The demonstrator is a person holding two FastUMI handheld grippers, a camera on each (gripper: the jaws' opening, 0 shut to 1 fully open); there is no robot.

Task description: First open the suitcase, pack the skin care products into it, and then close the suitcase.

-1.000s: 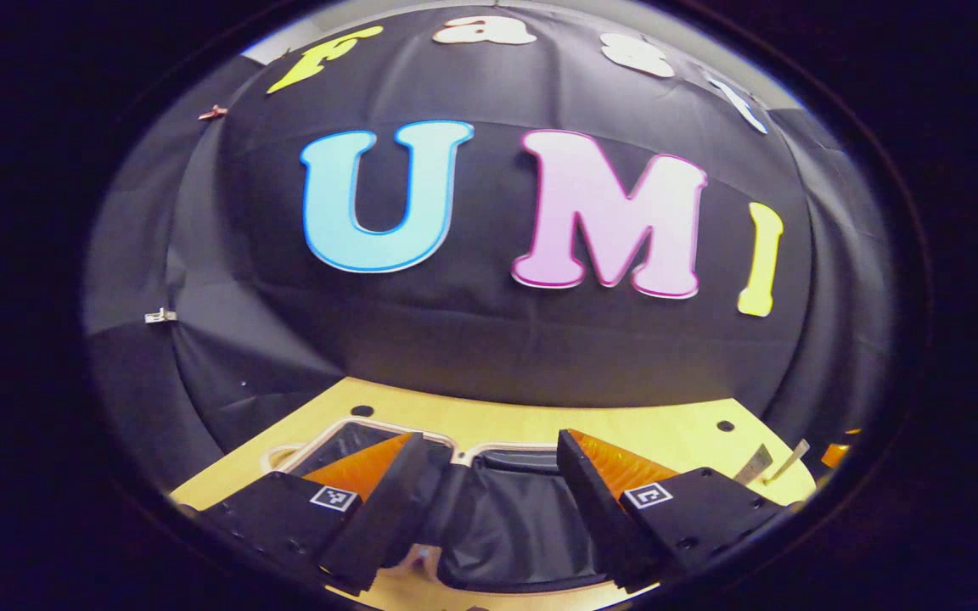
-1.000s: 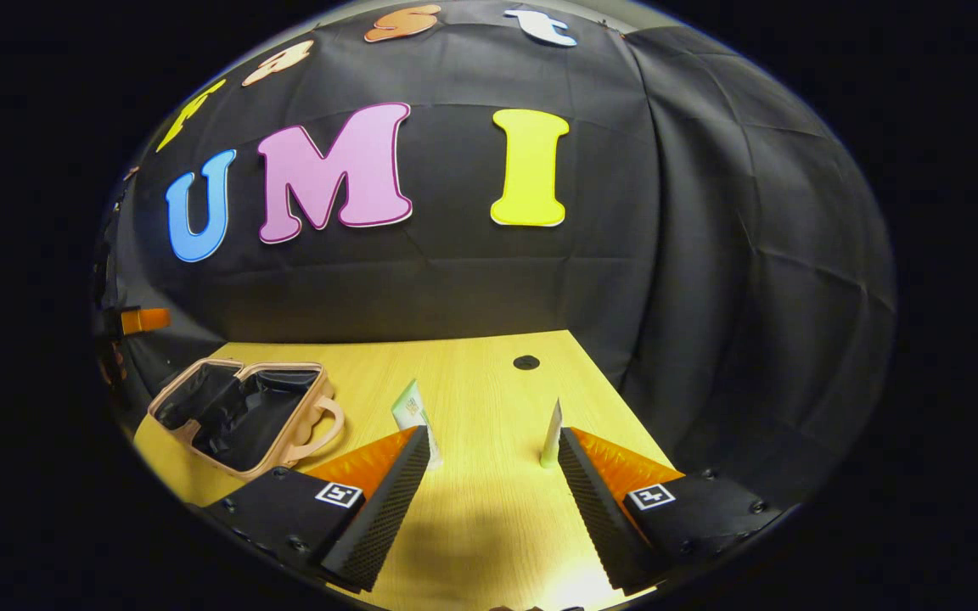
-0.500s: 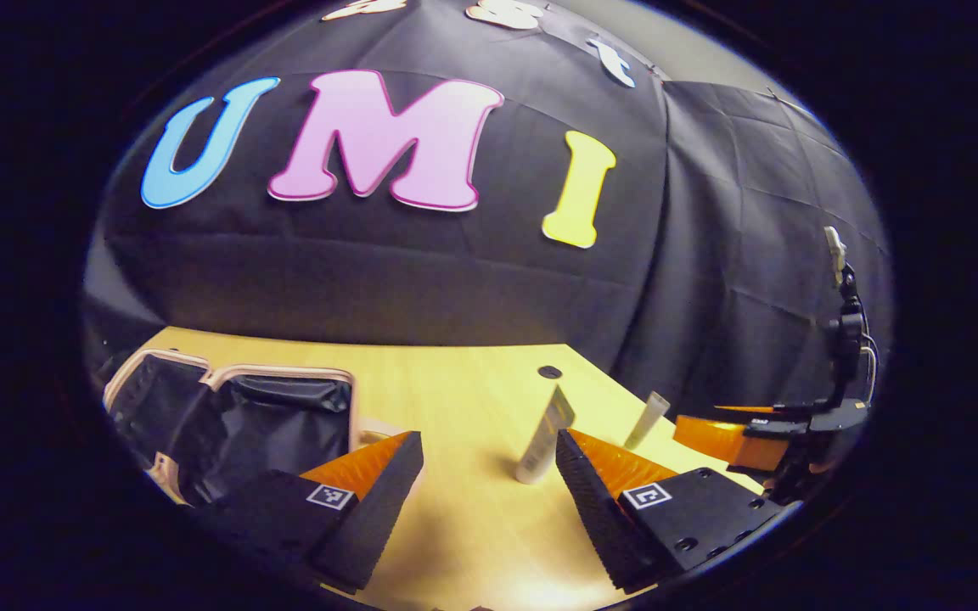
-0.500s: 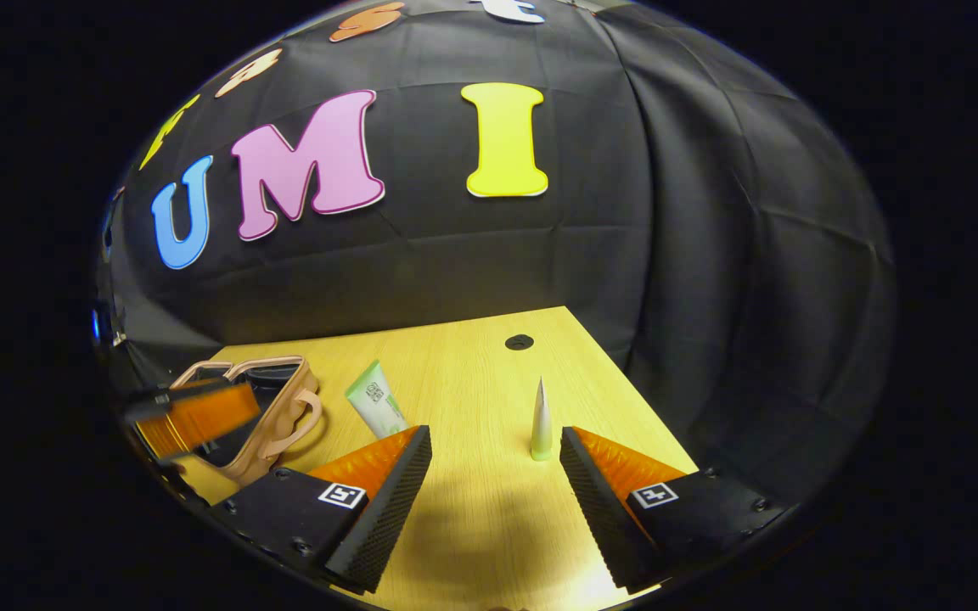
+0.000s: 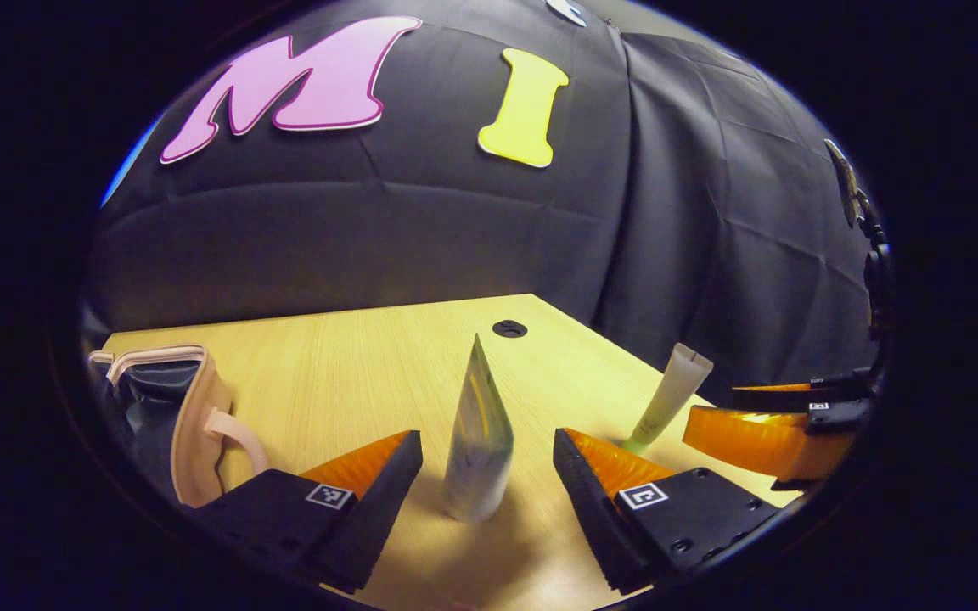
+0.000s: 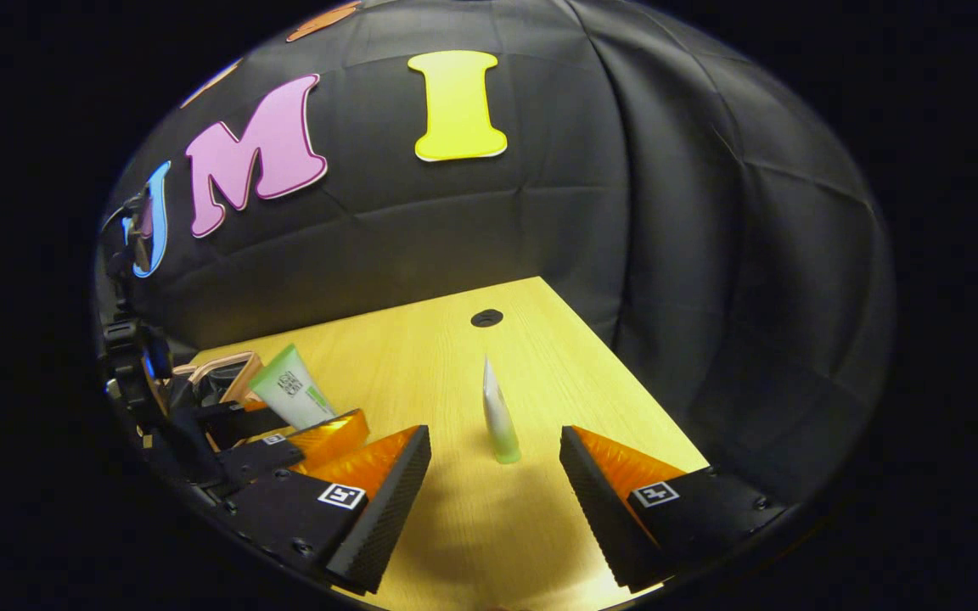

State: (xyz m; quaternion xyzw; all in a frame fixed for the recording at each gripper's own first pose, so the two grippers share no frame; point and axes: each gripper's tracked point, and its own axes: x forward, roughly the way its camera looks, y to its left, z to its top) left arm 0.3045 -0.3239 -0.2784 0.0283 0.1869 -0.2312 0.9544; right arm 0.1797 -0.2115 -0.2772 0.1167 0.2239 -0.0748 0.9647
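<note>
Standing cap-down, long axis upright, tube (image 5: 478,450) between left gripper's (image 5: 487,475) spread fingers, seemingly untouched.

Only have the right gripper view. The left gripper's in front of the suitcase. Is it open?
Observer: Yes. In the left gripper view the suitcase lies open, with its dark lining showing.
Operator: Left gripper shut on the wide tube?
Observer: No. The left gripper is open. The wide tube stands upright between its fingers, with a gap on each side.
</note>
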